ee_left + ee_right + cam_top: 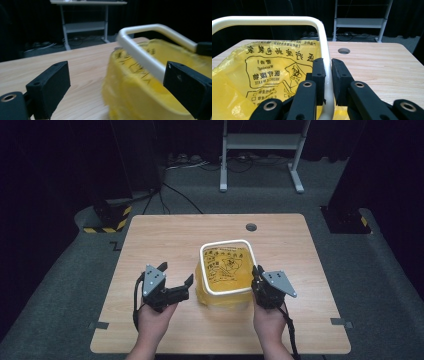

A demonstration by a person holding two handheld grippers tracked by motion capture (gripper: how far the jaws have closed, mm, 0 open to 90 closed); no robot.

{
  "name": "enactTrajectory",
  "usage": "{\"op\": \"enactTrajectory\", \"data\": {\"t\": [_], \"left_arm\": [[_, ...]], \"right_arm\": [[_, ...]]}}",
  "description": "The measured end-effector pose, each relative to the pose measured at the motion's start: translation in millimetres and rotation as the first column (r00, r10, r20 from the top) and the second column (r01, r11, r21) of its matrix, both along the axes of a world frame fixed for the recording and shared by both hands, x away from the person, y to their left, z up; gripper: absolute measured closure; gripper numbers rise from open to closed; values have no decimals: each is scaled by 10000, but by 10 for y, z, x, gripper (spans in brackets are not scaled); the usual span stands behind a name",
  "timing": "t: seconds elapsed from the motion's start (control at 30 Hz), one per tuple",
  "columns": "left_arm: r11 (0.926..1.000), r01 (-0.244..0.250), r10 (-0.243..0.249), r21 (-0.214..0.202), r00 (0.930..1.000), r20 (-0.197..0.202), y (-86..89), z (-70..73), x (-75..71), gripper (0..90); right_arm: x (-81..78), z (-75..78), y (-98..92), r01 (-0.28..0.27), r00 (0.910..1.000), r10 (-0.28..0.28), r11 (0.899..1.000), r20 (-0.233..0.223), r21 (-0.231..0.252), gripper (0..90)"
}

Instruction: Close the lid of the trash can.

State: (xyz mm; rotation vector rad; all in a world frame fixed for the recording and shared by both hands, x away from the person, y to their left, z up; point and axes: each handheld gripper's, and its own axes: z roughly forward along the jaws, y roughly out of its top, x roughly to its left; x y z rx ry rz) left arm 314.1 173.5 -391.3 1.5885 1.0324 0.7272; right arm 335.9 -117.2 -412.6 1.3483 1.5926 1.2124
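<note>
Your bin sits near the middle of the wooden table: a square white rim with rounded corners, lined by a translucent yellow bag printed in black with Chinese characters, a biohazard mark and "MEDICAL WASTE". The bag drapes over the outside of the bin. Your right gripper is clamped on the rim's right side. Your left gripper stands with jaws wide apart just left of the bin, holding nothing.

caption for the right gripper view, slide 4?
Right gripper clamped on the white frame that holds a yellow medical-waste bag open on the wooden table.
</note>
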Motion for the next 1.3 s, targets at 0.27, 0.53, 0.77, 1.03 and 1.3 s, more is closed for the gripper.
{"op": "enactTrajectory", "data": {"t": [0.27, 0.53, 0.77, 1.03, 1.3], "left_arm": [[9992, 406, -408, 45, 9986, 336, -295, -79, -59, 101], [9940, 244, -264, 1062, 9995, 177, -428, -236, 53, 150], [9917, 90, -137, 1286, 9992, 364, -414, -278, 127, 160], [9929, -106, 49, 1181, 9988, 491, -412, -297, 202, 190], [9904, -201, 121, 1369, 9982, 595, -386, -295, 287, 200]], "right_arm": [[17, -40, -13, 8, 9999, -7, 10000, -156, 67, 813], [28, -45, -15, 24, 9999, -21, 9999, -148, 165, 809], [27, -45, -9, -46, 9999, 49, 9998, -143, 213, 804], [-8, -44, -50, -289, 9995, 293, 9991, -110, 320, 793], [-33, -42, -66, -402, 9991, 406, 9983, -92, 425, 792]]}}
